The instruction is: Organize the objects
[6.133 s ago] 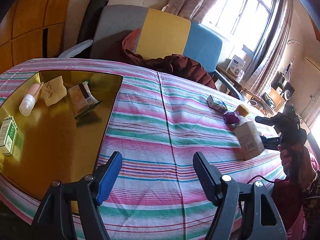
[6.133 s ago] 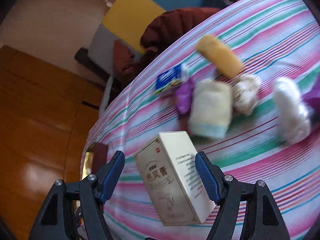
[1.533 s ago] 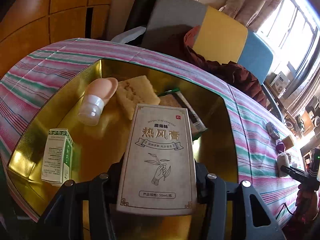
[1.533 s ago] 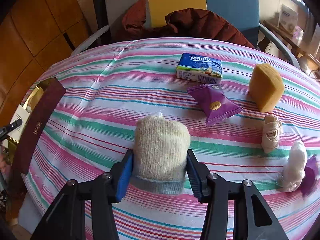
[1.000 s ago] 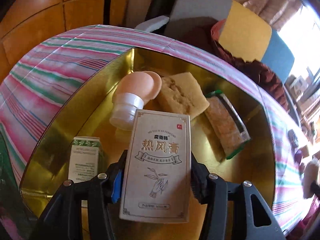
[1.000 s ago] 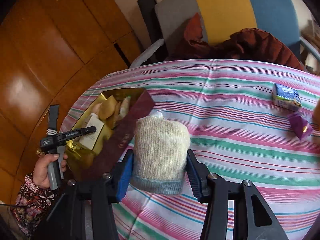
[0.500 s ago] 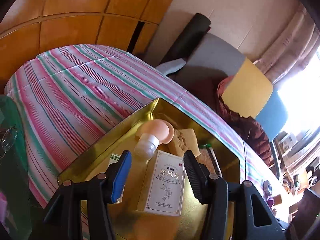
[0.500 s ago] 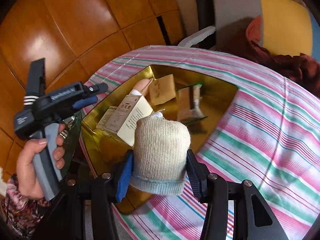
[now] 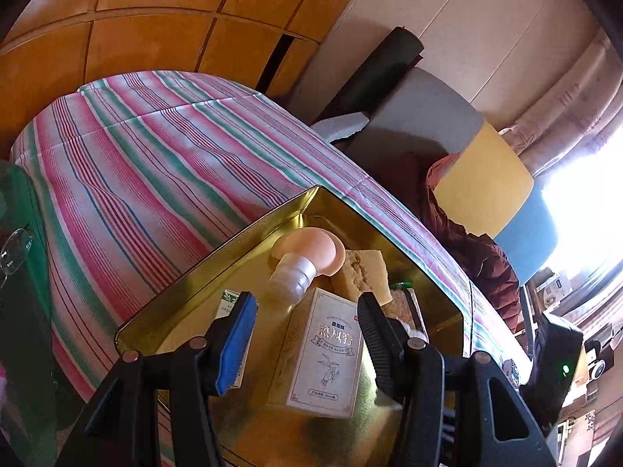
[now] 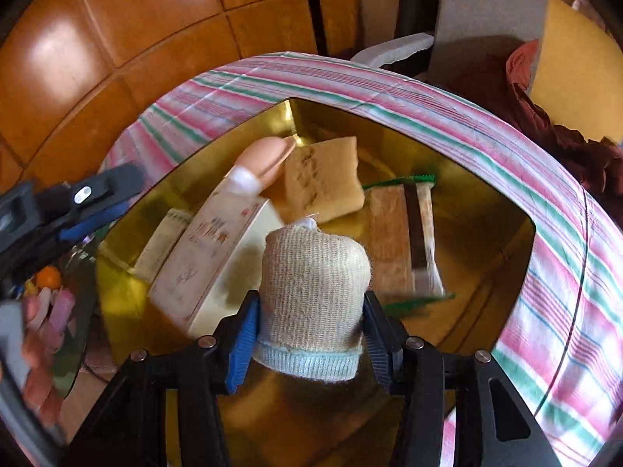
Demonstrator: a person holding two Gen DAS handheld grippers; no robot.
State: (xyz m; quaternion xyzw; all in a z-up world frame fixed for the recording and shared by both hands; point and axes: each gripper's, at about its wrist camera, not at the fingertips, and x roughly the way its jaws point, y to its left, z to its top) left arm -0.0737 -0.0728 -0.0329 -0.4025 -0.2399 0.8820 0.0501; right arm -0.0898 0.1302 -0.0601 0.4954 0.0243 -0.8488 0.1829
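A gold tray [image 9: 218,249] sits on the striped tablecloth. In it lie a white box with printed characters [image 9: 323,350], a pink bottle [image 9: 307,253], a yellow sponge [image 9: 366,272], a small green-and-white carton [image 9: 227,303] and a snack packet [image 9: 409,303]. My left gripper [image 9: 305,311] hovers open above the white box, its fingers clear of it. My right gripper [image 10: 309,311] is shut on a rolled cream sock [image 10: 315,284] with a pale blue cuff, held over the tray [image 10: 486,210] between the white box [image 10: 210,257] and the packet [image 10: 405,241].
The striped tablecloth [image 9: 155,163] surrounds the tray. Behind it stands a chair [image 9: 483,186] with grey, yellow and blue cushions and dark red clothing. In the right wrist view, a hand [image 10: 39,334] holds the left gripper [image 10: 97,198] at the tray's left edge. Glasses [image 9: 13,249] lie far left.
The left gripper let go of the white box, which now lies in the tray, and drew back and up. The right gripper carried the sock from the tablecloth to over the tray.
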